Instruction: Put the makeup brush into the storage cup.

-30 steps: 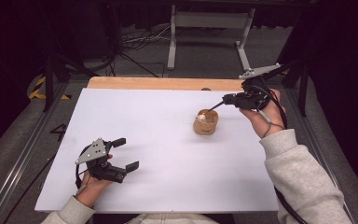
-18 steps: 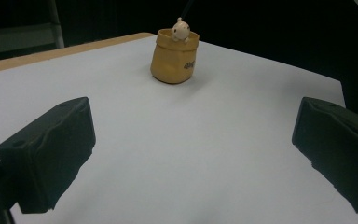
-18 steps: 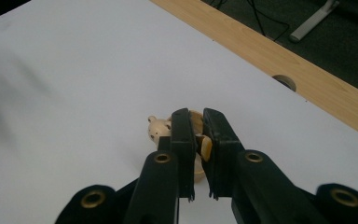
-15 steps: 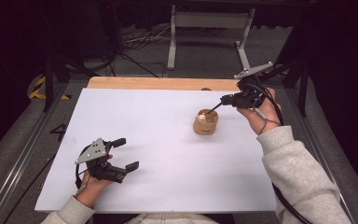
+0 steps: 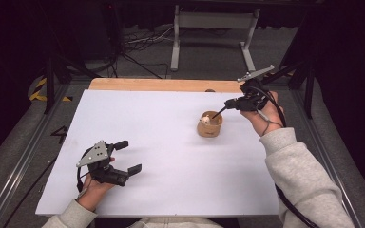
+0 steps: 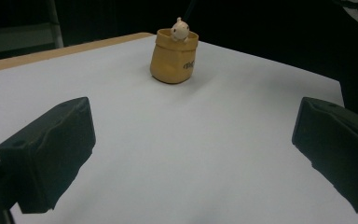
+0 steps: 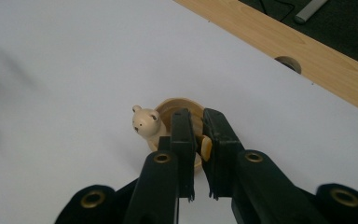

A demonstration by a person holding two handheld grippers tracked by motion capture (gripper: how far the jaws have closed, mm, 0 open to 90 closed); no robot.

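Note:
A small tan sack-shaped pot (image 5: pixel 210 128) stands on the white table (image 5: pixel 171 156), right of centre, with a cream bear figure (image 5: pixel 205 119) peeking over its rim. My right gripper (image 5: pixel 215 115) reaches in from the right, its jaws nearly closed, tips over the pot's mouth. In the right gripper view the gripper (image 7: pixel 196 116) pinches a small yellow piece (image 7: pixel 206 145) beside the bear (image 7: pixel 145 123) and above the pot (image 7: pixel 177 103). My left gripper (image 5: pixel 130 156) rests open at the near left, nothing between its jaws, and looks toward the pot (image 6: pixel 173 56) and bear (image 6: pixel 180 31).
A wooden strip (image 5: pixel 161 84) with a round hole (image 5: pixel 210 90) runs along the table's far edge. Beyond it are a metal stand (image 5: pixel 214 28) and cables on the dark floor. Metal rails flank the table on both sides.
My right gripper has shifted slightly left and its tips have come down to the pot's mouth. The pot and the left gripper have stayed put.

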